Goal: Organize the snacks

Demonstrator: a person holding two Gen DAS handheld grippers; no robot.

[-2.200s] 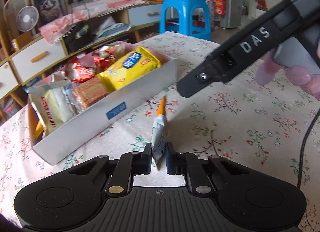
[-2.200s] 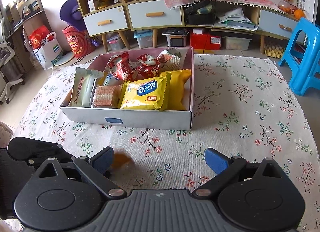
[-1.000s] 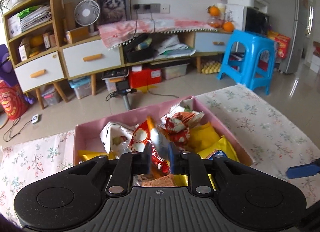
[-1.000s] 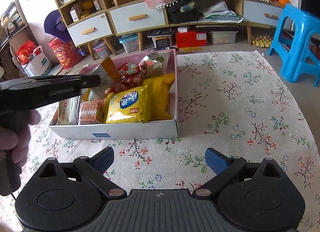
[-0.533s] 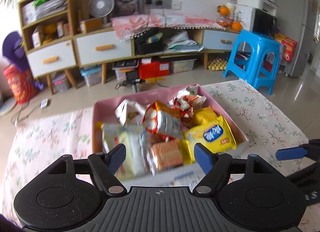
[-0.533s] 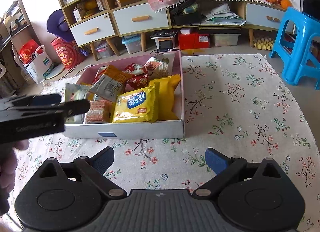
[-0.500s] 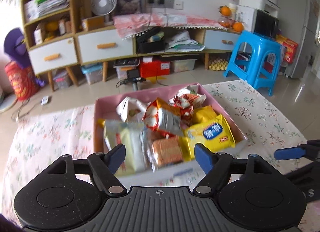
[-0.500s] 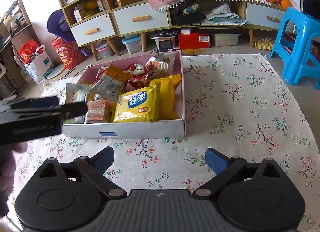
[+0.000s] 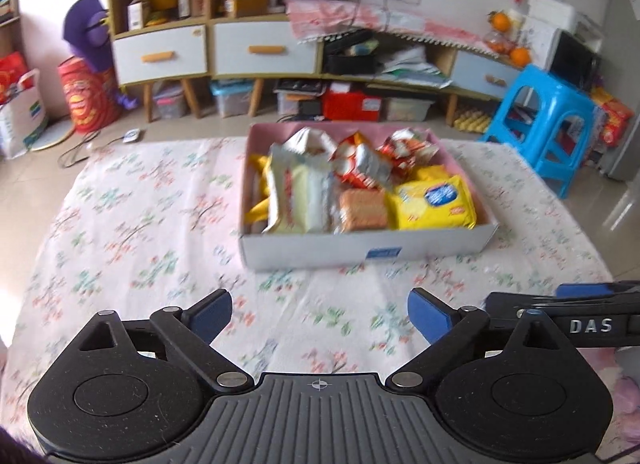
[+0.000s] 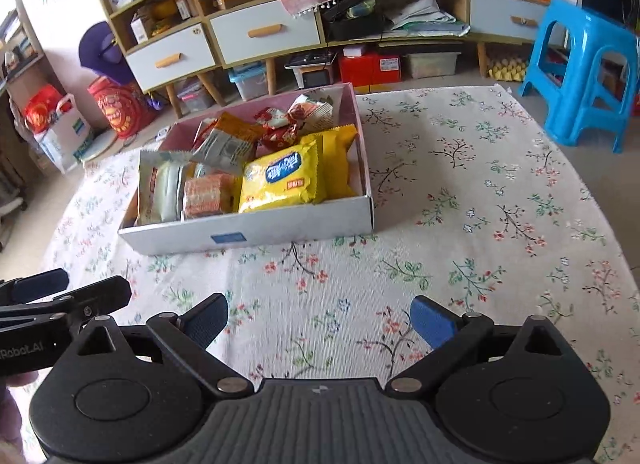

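A white box with a pink inside (image 9: 368,250) (image 10: 248,234) stands on the floral tablecloth, filled with snack packets: a yellow packet (image 9: 436,204) (image 10: 282,178), a brown biscuit pack (image 9: 362,210) (image 10: 208,196), a pale wafer pack (image 9: 298,194) (image 10: 160,190), and an orange-and-silver packet (image 10: 226,144) on top. My left gripper (image 9: 320,314) is open and empty, over the cloth in front of the box. My right gripper (image 10: 320,322) is open and empty, also in front of the box. Each gripper shows at the edge of the other's view.
The floral tablecloth (image 10: 480,204) covers the table to the right of and in front of the box. A blue plastic stool (image 10: 584,68) stands beyond the table's far right. Cabinets with drawers (image 9: 248,48) line the back wall.
My left gripper carried the orange-and-silver packet from the cloth over the box, opened and let it go onto the other snacks, then drew back toward the table's front. The right gripper stayed open.
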